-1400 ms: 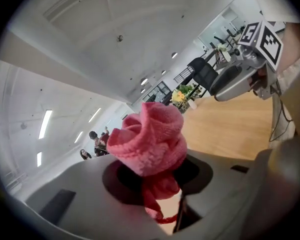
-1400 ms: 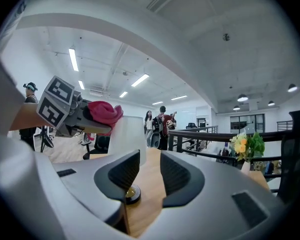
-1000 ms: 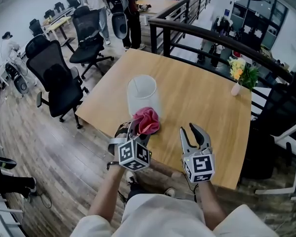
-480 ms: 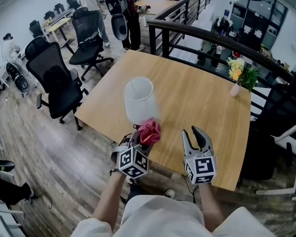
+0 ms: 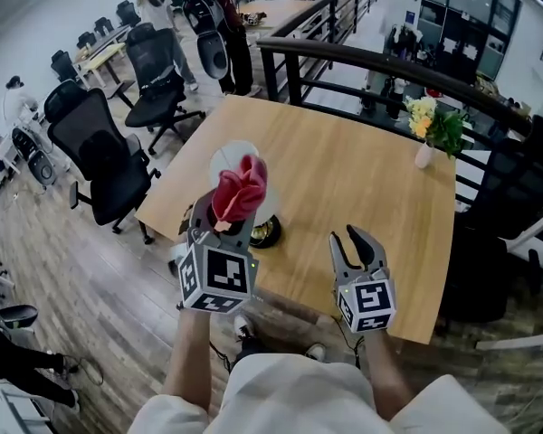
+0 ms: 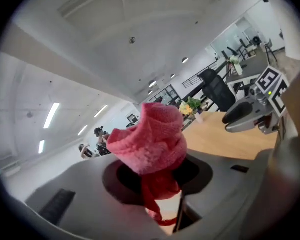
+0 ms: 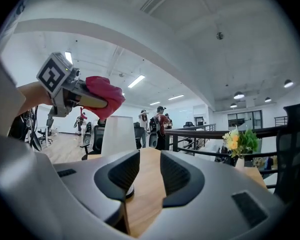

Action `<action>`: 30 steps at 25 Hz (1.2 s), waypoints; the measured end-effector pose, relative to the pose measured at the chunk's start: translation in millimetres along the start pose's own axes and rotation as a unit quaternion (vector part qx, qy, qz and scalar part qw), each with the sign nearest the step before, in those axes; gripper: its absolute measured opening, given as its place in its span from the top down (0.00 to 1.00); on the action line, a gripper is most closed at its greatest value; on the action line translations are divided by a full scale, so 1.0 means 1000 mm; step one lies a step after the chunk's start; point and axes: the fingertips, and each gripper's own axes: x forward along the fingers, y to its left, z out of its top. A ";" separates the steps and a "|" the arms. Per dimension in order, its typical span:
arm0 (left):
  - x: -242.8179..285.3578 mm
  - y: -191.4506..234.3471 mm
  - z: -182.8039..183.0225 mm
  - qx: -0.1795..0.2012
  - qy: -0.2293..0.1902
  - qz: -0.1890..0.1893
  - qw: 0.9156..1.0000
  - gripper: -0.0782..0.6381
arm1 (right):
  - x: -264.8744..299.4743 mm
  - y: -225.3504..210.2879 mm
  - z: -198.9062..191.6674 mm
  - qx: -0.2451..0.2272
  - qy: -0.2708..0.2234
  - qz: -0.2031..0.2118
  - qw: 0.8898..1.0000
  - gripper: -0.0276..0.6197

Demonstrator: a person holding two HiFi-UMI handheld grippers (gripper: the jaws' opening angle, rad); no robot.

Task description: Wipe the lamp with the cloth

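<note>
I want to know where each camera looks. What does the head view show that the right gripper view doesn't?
Only the head view: the marker cube on the right gripper, seen from above, and the person's pale top. Only the right gripper view: the ribbed pads inside its own jaws, apart with nothing between them. Both: the white lamp, the pink cloth held in the left gripper, the wooden table and the yellow flowers.
</note>
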 end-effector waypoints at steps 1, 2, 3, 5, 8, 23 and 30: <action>0.004 0.003 0.001 0.012 0.012 0.005 1.000 0.66 | -0.001 -0.002 0.000 0.000 0.001 0.001 1.000 0.78; 0.010 0.003 0.000 0.024 0.026 0.006 0.999 0.66 | -0.003 -0.004 0.000 0.001 0.001 0.001 1.000 0.78; 0.018 0.000 -0.002 0.039 0.042 0.002 0.998 0.66 | -0.005 -0.005 0.000 0.002 0.002 0.002 1.000 0.78; 0.033 -0.013 -0.011 0.068 0.076 -0.013 0.995 0.66 | -0.008 -0.008 -0.003 0.004 0.004 0.004 1.000 0.78; 0.050 -0.034 -0.027 0.094 0.113 -0.030 0.989 0.66 | -0.013 -0.014 -0.009 0.007 0.009 0.001 1.000 0.78; 0.084 -0.094 -0.084 0.093 0.174 -0.075 0.977 0.66 | -0.025 -0.039 -0.022 0.009 0.025 -0.021 0.999 0.78; 0.087 -0.126 -0.111 0.071 0.195 -0.116 0.971 0.66 | -0.029 -0.037 -0.022 0.004 0.030 -0.021 0.999 0.78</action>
